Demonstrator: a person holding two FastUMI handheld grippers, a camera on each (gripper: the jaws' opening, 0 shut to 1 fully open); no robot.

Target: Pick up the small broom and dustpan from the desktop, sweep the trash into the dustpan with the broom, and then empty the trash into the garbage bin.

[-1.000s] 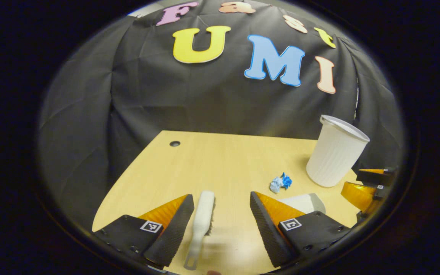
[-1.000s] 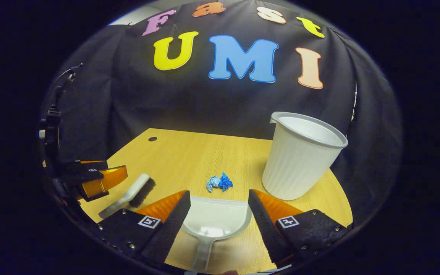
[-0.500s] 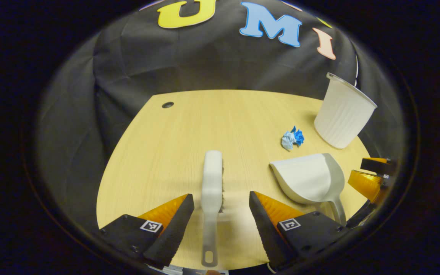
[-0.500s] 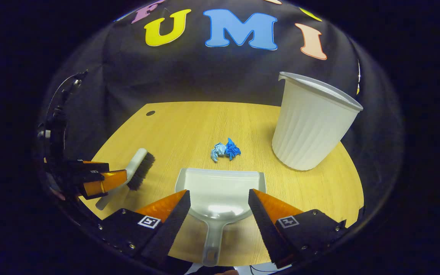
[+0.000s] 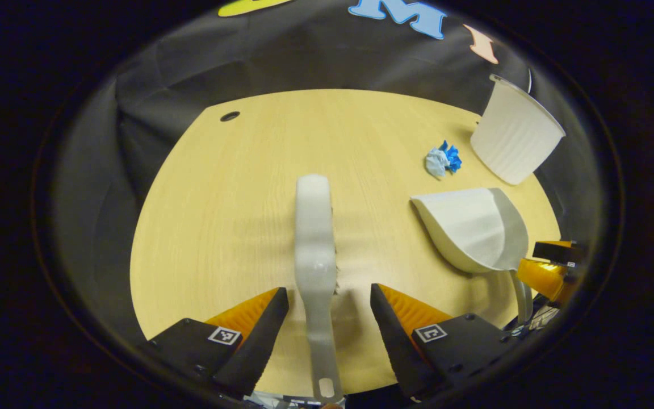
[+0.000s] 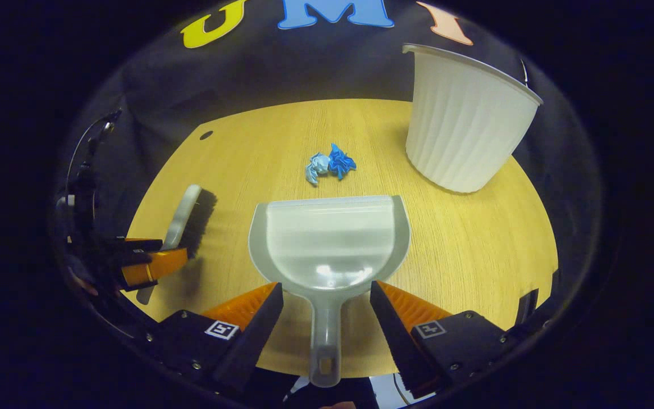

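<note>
A small white broom (image 5: 314,250) lies on the wooden desktop (image 5: 236,187), its handle running between the fingers of my open left gripper (image 5: 328,298); neither finger touches it. In the right gripper view the same broom (image 6: 188,218) shows dark bristles, with the left gripper (image 6: 145,264) at its handle. The grey-white dustpan (image 6: 330,241) lies flat, its handle between the fingers of my open right gripper (image 6: 326,295), untouched. From the left gripper view the dustpan (image 5: 472,227) sits right of the broom. A crumpled blue and pale paper scrap (image 6: 330,165) lies just beyond the dustpan's mouth. The white ribbed bin (image 6: 463,122) stands at the back right.
The desktop's curved near edge (image 6: 361,372) runs just under the gripper. A cable hole (image 6: 206,135) sits at the desk's far left corner. Black cloth (image 6: 281,68) walls the back and sides.
Both grippers have tilted down and drawn nearer the desk. Broom and dustpan now reach farther up the views, each handle lying deeper between its gripper's fingers. Both grippers stay open.
</note>
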